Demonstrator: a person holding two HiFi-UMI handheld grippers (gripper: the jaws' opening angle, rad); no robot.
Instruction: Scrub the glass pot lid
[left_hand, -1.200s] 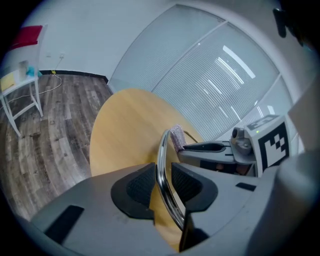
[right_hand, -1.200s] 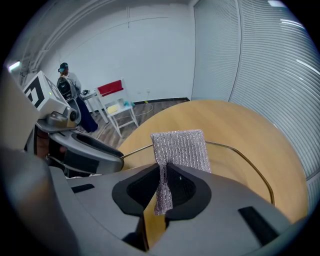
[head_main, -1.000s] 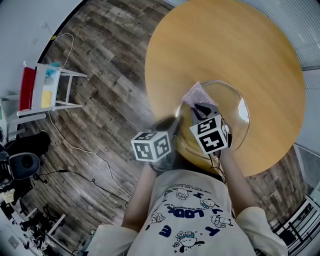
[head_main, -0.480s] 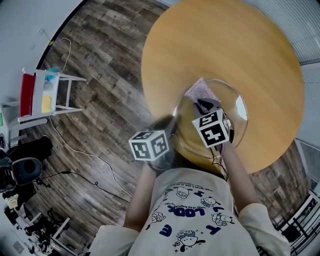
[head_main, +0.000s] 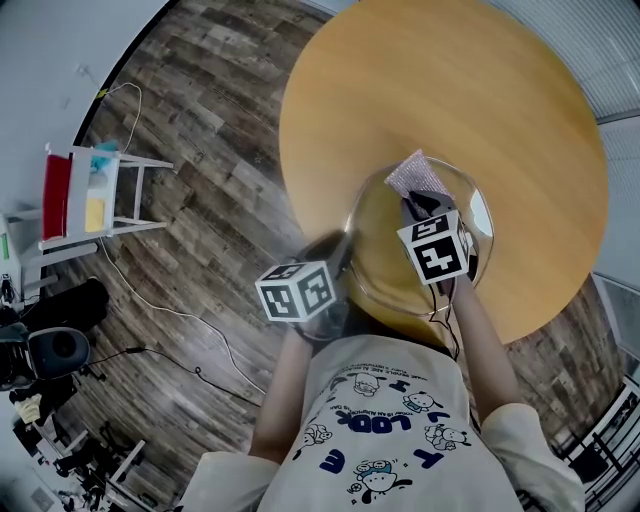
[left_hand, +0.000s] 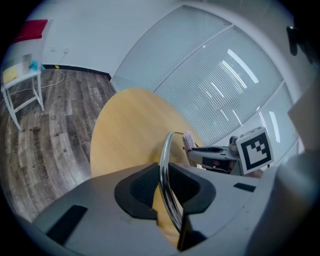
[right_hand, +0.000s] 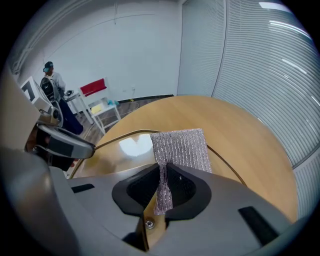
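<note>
The glass pot lid (head_main: 385, 225) with a metal rim is held tilted over the near edge of the round wooden table (head_main: 520, 100). My left gripper (head_main: 340, 275) is shut on the lid's left rim; in the left gripper view the rim (left_hand: 165, 150) runs between the pads of my left gripper (left_hand: 163, 182). My right gripper (head_main: 414, 207) is shut on a silvery scrub cloth (head_main: 420, 172), which lies against the far part of the glass. In the right gripper view the cloth (right_hand: 182, 145) fans out beyond my right gripper (right_hand: 164, 186) over the lid (right_hand: 117, 155).
A white stand (head_main: 85, 185) with red and yellow items stands on the wood floor at the left, with a cable (head_main: 170, 300) trailing from it. A person (right_hand: 52, 82) stands far back in the room. Window blinds (right_hand: 260, 65) line the right side.
The right gripper has slid the scrub cloth across the glass toward the lid's far right. The left gripper keeps its hold on the rim, almost unmoved.
</note>
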